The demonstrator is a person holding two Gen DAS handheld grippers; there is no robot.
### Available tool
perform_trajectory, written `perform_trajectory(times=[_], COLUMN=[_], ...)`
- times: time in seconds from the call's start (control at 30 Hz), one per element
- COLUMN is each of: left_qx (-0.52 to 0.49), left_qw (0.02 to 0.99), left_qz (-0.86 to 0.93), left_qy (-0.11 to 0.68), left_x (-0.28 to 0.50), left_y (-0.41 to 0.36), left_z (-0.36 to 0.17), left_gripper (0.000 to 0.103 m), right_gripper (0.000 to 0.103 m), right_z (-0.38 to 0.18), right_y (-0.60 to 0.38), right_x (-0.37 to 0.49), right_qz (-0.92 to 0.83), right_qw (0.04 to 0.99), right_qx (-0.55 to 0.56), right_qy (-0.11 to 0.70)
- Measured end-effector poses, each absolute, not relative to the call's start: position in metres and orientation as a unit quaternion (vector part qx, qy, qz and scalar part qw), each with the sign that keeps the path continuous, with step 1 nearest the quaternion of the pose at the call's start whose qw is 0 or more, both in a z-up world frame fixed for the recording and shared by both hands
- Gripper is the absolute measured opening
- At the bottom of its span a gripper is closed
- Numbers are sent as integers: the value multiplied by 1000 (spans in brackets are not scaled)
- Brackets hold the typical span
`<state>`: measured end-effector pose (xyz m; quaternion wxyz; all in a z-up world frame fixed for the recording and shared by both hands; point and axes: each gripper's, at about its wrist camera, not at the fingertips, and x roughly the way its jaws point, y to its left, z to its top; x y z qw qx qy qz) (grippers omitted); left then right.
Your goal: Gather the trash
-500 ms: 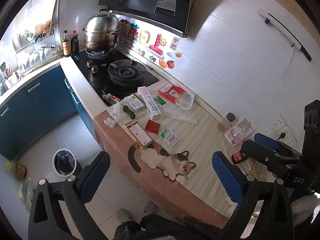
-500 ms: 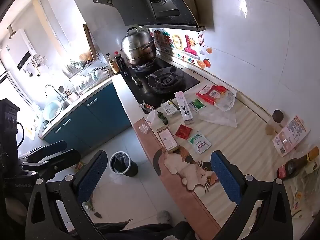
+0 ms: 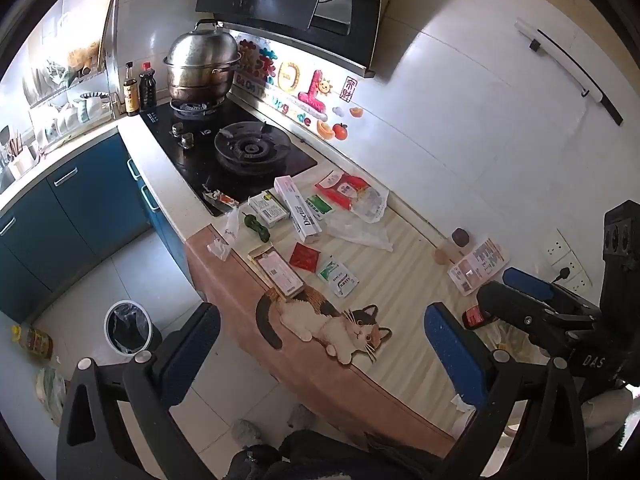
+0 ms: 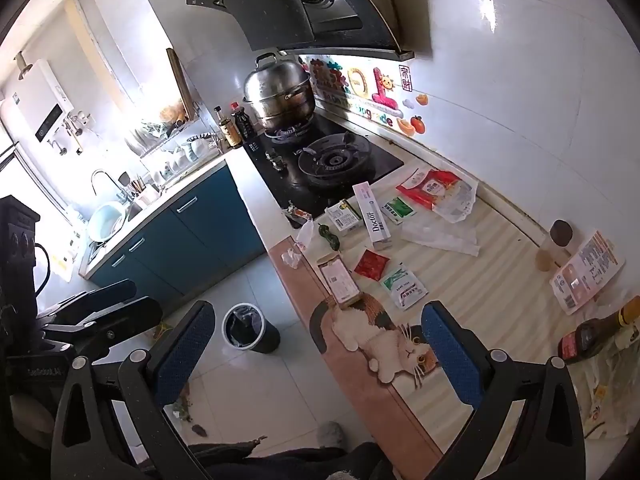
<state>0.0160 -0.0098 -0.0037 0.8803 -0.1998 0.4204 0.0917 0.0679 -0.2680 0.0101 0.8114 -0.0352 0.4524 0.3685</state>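
Trash lies scattered on the counter mat (image 3: 400,280): a white "Doctor" box (image 3: 298,210), a red sachet (image 3: 305,256), a green-white sachet (image 3: 338,278), a flat brown-pink box (image 3: 276,270), a red-white bag (image 3: 352,196) and clear plastic (image 3: 360,232). A black-lined bin (image 3: 127,326) stands on the floor, and shows in the right wrist view (image 4: 248,326). My left gripper (image 3: 320,352) is open and empty, high above the counter's front edge. My right gripper (image 4: 316,354) is open and empty, also high; it shows in the left wrist view (image 3: 532,300).
A gas hob (image 3: 240,148) with a steel steamer pot (image 3: 202,66) lies beyond the trash. A sauce bottle (image 4: 596,332) and a printed pack (image 4: 586,272) sit at the counter's right. Blue cabinets (image 4: 200,236) and a sink (image 4: 106,216) are on the left.
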Motion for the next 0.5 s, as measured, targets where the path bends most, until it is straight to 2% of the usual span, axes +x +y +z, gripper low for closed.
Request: perform_trajectory(times=[0.5], left_qx=[-205], left_qw=[881], left_qz=[89], left_qy=[416], left_x=[15], left_y=[0], left_z=[1], left_gripper=[103], right_gripper=[103], right_z=[11], right_y=[-261], right_x=[79], right_qz=[379], right_qw=[805], right_qx=[-36], right_qy=[455])
